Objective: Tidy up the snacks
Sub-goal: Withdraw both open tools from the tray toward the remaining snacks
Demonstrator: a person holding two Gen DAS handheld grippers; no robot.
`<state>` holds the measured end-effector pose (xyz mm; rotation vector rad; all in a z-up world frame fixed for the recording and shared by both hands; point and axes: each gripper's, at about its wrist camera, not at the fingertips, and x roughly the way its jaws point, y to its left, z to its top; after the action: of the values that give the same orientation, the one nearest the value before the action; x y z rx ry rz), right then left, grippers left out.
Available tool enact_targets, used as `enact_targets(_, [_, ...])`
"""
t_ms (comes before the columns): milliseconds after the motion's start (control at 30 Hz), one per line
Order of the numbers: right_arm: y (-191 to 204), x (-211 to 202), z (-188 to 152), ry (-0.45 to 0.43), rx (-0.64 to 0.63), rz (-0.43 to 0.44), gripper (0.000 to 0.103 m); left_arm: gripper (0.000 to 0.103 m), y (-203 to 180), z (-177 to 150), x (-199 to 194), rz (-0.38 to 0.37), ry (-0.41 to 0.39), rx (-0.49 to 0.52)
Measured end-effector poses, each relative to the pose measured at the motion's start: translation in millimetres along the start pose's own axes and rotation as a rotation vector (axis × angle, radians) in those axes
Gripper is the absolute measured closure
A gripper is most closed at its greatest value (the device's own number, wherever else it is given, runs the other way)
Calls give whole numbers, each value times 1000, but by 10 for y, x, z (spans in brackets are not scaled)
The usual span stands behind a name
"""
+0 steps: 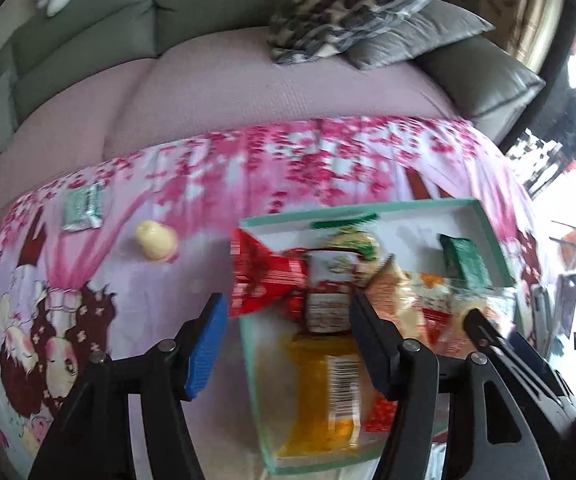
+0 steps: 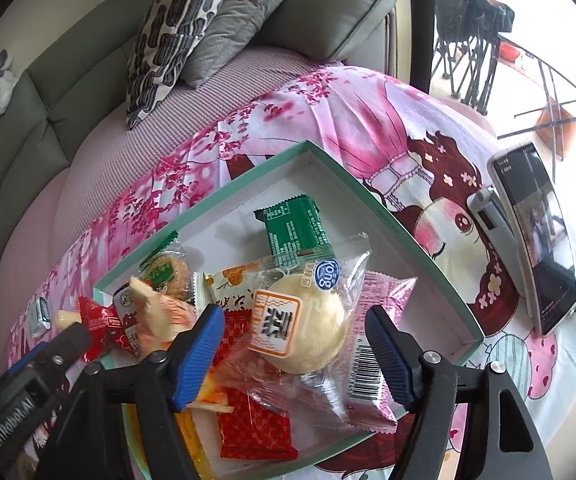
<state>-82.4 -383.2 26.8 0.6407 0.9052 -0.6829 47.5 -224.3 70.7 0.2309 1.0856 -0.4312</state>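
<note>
Both tools hang released over the box: the right tool straddles a clear-wrapped bun without pinching it, the left tool grips nothing. Most snacks already lie inside. Outside on the pink cloth remain a green packet and a pale yellow piece, so I judge the sorting nearly finished.

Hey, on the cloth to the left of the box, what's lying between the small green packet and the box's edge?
Only a pale yellow pear-shaped snack lies on the cloth between the green packet and the box; the rest is bare. The left wrist view shows it.
</note>
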Motion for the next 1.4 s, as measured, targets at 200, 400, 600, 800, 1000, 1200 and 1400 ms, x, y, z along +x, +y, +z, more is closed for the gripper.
enact_targets(200, [119,-17,-9,-15,-36,16,7,27,343,-64,70,66,9,-66])
enact_targets(400, [270,-44,-30,-24,-79,28,3,27,726,-135,140,131,32,-134])
enact_targets(600, [511,-187,-74,-83,-129,72,0,25,1094,-193,110,193,28,-193])
enact_targets(800, [873,-320,-191,-109,-212,147,0,23,1458,-288,58,246,24,-248])
enact_targets(1000, [1341,-329,-416,-76,-335,190,0,23,1799,-487,92,289,54,-302])
enact_targets(1200, [1798,-326,-723,-24,-449,276,0,23,2149,-663,137,322,89,-359])
enact_targets(1400, [2107,-282,-971,-2,-534,281,0,23,2410,-677,134,315,96,-387])
